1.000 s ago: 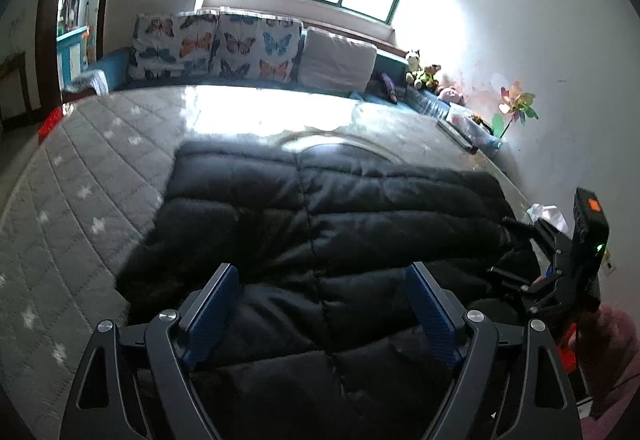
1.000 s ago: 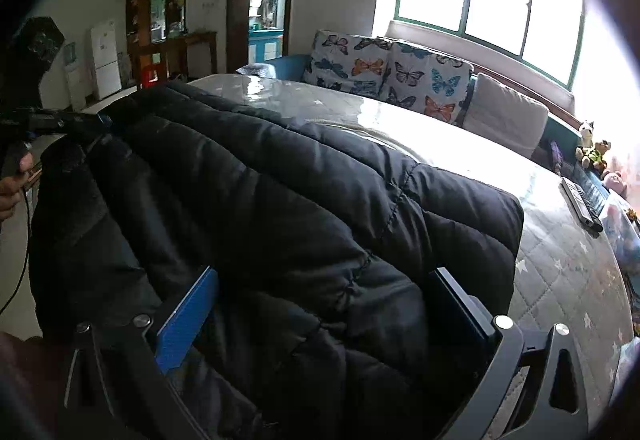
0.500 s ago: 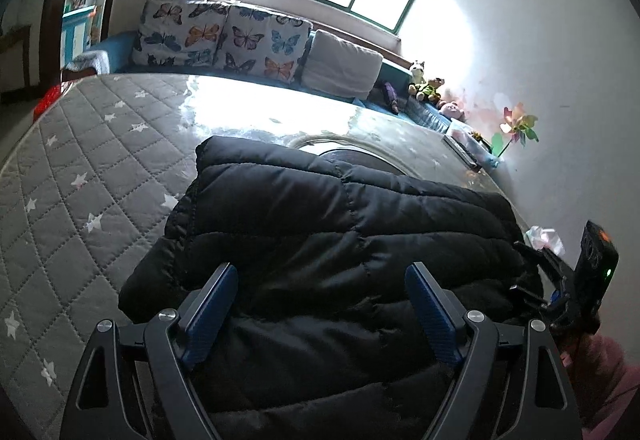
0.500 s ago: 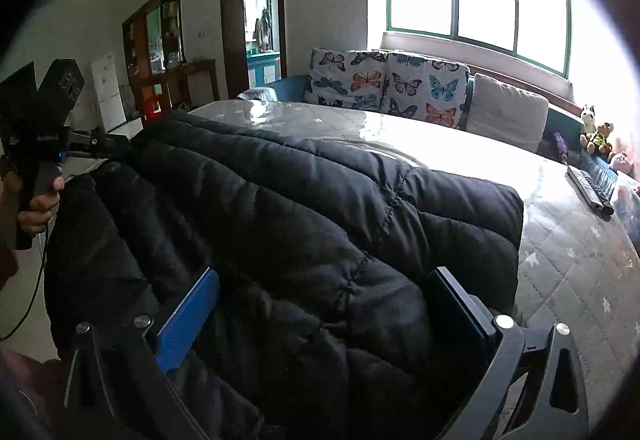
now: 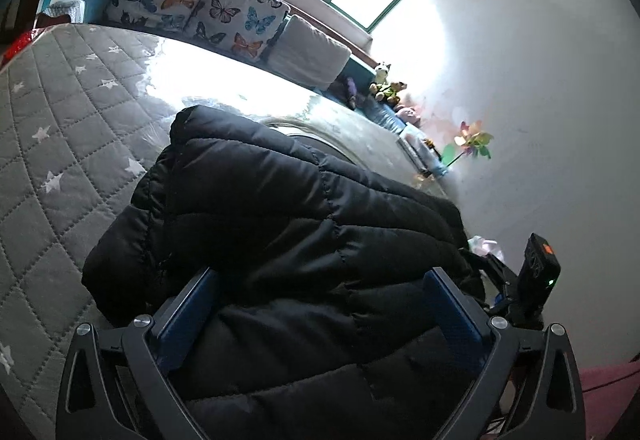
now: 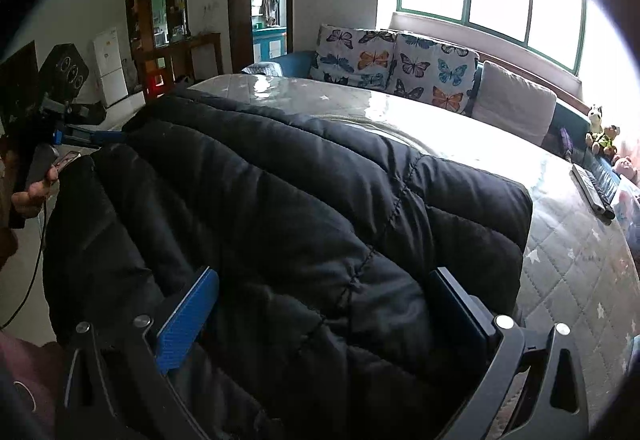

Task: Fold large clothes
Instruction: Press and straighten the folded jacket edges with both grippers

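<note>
Left hand-held gripper (image 5: pixel 320 316) and right hand-held gripper (image 6: pixel 320 316), both spread wide and gripping nothing, have tilted over the black quilted puffer jacket (image 5: pixel 288 224). It lies folded on the grey star-quilted mattress (image 5: pixel 60 127), far edge toward twelve o'clock; the fold looks settled.

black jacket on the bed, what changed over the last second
In the left wrist view the black puffer jacket has bunched up toward the grippers: its far edge now shows more grey quilted mattress beyond it, and the view has tilted. Left gripper and right gripper stayed wide open with the jacket between their fingers; nothing was gripped or released. The butterfly pillows did not move.
</note>
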Demonstrator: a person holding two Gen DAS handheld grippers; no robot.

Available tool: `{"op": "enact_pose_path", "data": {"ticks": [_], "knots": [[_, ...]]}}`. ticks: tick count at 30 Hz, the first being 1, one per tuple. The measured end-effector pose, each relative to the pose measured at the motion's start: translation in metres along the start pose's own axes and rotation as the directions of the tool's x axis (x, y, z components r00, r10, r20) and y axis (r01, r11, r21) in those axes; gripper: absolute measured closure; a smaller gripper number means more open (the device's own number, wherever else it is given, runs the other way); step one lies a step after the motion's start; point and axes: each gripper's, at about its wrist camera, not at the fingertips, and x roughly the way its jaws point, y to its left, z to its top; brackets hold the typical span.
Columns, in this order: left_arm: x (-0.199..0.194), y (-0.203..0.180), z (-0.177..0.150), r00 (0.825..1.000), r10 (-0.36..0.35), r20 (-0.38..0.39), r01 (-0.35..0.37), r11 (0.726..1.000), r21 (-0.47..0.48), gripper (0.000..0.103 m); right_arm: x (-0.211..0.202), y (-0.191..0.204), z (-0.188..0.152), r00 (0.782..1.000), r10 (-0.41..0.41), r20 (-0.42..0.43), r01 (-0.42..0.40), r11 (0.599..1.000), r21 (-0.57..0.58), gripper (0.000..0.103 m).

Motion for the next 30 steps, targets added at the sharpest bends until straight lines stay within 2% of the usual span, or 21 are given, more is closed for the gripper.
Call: {"op": "enact_pose_path", "data": {"ticks": [6, 11, 14, 18, 20, 22, 25, 30], "knots": [[0.005, -0.019, -0.005, 0.995, 0.095, 0.015, -0.096, 0.992, 0.085, 0.000, -0.003, 0.003, 0.006, 1.000, -0.029, -0.002, 0.029, 1.000, -0.010, 0.000], [0.001, -0.028, -0.001, 0.992, 0.124, 0.002, -0.123, 0.990, 0.070, 0.000, -0.010, 0.004, 0.021, 0.999, -0.016, -0.030, 0.015, 1.000, -0.015, 0.000], [-0.013, -0.034, 0.009, 0.988, 0.154, 0.033, -0.156, 0.985, 0.077, 0.000, -0.019, 0.001, 0.032, 1.000, 0.001, -0.026, -0.001, 1.000, -0.030, 0.000], [-0.024, -0.034, 0.022, 0.965, 0.243, 0.101, -0.251, 0.964, 0.086, 0.000, -0.018, -0.006, 0.041, 1.000, -0.023, -0.019, 0.022, 0.999, -0.047, 0.000], [-0.018, -0.027, 0.027, 0.958, 0.274, 0.086, -0.281, 0.957, 0.074, 0.000, -0.007, -0.011, 0.037, 0.999, -0.033, -0.041, 0.032, 0.999, -0.025, 0.000], [-0.004, -0.015, 0.028, 0.952, 0.304, 0.042, -0.306, 0.951, 0.051, 0.000, 0.011, -0.016, 0.027, 0.995, -0.018, -0.099, 0.020, 1.000, 0.019, 0.000], [0.017, 0.004, 0.022, 0.941, 0.335, -0.046, -0.334, 0.942, 0.030, 0.000, 0.012, -0.015, 0.017, 0.998, -0.020, -0.061, 0.022, 0.999, 0.023, 0.000], [0.010, 0.002, 0.023, 0.936, 0.350, -0.020, -0.349, 0.936, 0.040, 0.000, -0.007, -0.025, 0.025, 0.998, 0.025, -0.049, -0.022, 0.998, 0.061, 0.000]]}}
